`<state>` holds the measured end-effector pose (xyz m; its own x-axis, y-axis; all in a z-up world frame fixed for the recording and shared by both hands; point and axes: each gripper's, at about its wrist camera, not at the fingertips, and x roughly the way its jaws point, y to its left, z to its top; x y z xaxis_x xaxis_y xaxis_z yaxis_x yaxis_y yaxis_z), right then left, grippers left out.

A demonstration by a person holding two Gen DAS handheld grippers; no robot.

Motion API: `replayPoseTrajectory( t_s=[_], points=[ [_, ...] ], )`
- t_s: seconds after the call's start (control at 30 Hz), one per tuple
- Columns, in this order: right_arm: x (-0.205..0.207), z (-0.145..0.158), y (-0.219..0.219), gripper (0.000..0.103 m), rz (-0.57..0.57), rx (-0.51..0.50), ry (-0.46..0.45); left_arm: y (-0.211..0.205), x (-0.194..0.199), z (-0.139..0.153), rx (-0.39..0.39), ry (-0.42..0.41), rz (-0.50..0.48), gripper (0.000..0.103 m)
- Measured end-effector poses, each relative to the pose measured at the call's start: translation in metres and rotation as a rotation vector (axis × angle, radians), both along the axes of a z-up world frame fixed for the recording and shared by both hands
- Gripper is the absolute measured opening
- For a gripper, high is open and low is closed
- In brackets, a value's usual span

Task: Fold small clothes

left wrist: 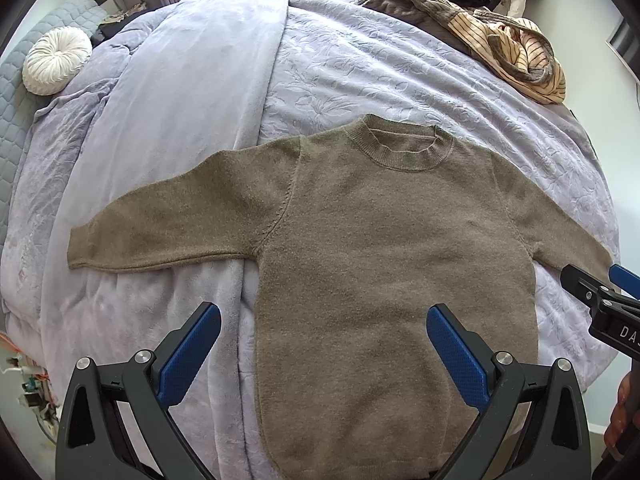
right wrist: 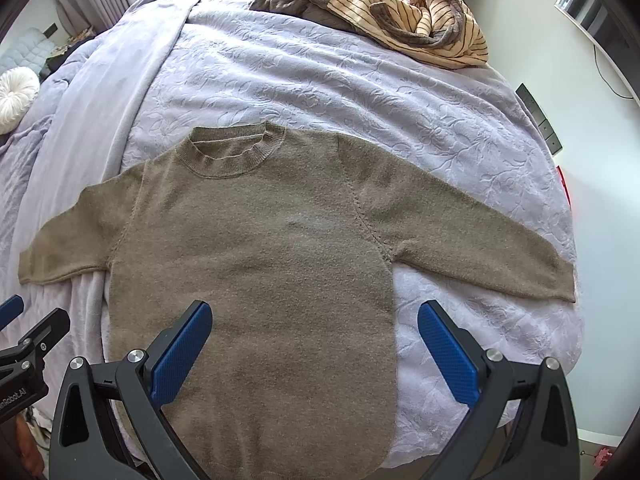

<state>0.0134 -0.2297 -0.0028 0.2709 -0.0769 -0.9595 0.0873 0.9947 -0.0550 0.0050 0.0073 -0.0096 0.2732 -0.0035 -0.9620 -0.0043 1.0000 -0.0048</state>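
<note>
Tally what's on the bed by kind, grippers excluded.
Olive-brown sweater, laid flat: 1
Heap of unfolded clothes, pieces not separable: 1
Round white cushion: 1
Lavender blanket: 1
Total: 4

Lavender bedspread covered the bed — round white cushion far left, clothes heap far right.
</note>
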Motion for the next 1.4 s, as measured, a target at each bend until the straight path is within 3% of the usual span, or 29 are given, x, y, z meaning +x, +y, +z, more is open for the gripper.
replayPoseTrajectory(
  t_s=[0.93, 1.2, 1.4],
  points=[
    [-0.010, -0.007, 0.010, 0.103, -0.003, -0.020, 0.032, 0.023, -0.002, -0.016, -0.040, 0.018, 0.023, 0.103],
    [-0.016, -0.014, 0.037, 0.103, 0.034, 0.016, 0.012, 0.064, -0.002, -0.032, -0.053, 0.004, 0.076, 0.103],
    [-0.024, -0.040, 0.084, 0.103, 0.096, 0.025, 0.065, 0.115, -0.005, -0.063, -0.079, 0.027, 0.141, 0.103]
  ],
)
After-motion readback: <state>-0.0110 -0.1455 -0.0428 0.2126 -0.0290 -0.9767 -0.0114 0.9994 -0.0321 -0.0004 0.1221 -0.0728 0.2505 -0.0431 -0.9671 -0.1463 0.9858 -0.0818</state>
